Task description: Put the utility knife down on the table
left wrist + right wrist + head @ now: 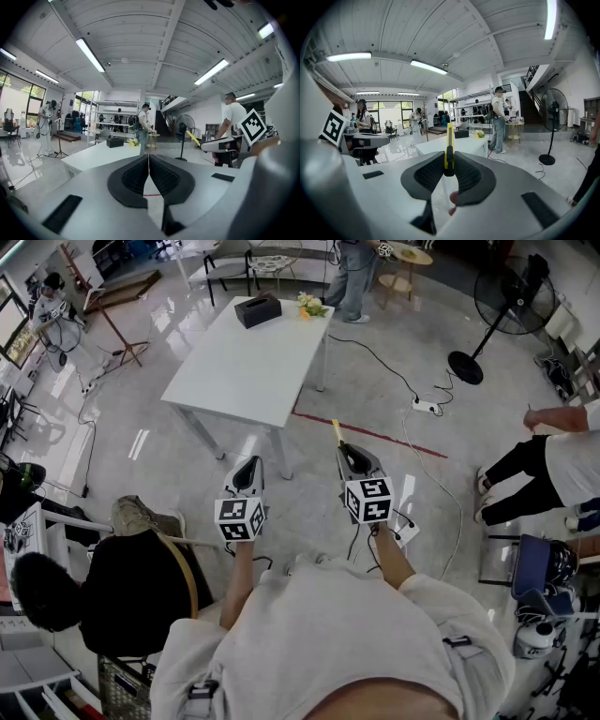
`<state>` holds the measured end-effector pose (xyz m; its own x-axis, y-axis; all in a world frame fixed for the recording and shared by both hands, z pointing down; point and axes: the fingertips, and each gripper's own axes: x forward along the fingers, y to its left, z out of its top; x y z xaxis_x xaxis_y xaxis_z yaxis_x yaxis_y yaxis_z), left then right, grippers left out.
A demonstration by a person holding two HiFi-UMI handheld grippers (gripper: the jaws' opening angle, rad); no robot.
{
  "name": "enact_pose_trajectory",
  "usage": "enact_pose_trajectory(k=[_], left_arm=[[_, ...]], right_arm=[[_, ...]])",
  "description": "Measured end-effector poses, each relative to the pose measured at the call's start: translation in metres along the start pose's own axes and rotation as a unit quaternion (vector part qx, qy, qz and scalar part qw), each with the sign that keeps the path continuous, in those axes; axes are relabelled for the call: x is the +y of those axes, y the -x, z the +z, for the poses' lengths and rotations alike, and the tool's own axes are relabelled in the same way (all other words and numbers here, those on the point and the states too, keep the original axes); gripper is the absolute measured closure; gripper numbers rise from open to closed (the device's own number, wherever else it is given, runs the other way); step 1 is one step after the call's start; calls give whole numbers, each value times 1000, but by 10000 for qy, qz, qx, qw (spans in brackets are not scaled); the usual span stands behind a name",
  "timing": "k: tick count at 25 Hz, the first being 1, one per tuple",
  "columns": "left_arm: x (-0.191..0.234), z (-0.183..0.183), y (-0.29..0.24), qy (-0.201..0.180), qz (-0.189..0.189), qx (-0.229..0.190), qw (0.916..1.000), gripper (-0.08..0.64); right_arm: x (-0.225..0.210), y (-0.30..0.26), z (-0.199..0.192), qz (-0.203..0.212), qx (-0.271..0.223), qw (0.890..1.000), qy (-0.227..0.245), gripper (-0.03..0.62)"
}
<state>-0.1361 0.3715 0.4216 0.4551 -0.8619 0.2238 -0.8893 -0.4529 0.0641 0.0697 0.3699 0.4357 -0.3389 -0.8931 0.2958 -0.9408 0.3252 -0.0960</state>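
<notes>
The right gripper [449, 161] jaws are clamping the knife [449, 140]; left gripper [149, 164] jaws are touching; the table [253, 362], upper centre, is needing a level approach.

A slim yellow utility knife [449, 136] with a black slider is clamped edge-on between the pads of the right claw [449, 158]. Its far end projects beyond the jaws toward the white surface [246, 367]. It is held in the air, apart from that surface.
</notes>
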Motion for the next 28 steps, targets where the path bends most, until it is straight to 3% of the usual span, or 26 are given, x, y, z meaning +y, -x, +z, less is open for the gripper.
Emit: enact_pose_trajectory(k=[28], left_arm=[[-31,1,-40,-120,88,72,9999,537]], right_arm=[[-42,-11,-6,235,15,9996,-139,509]])
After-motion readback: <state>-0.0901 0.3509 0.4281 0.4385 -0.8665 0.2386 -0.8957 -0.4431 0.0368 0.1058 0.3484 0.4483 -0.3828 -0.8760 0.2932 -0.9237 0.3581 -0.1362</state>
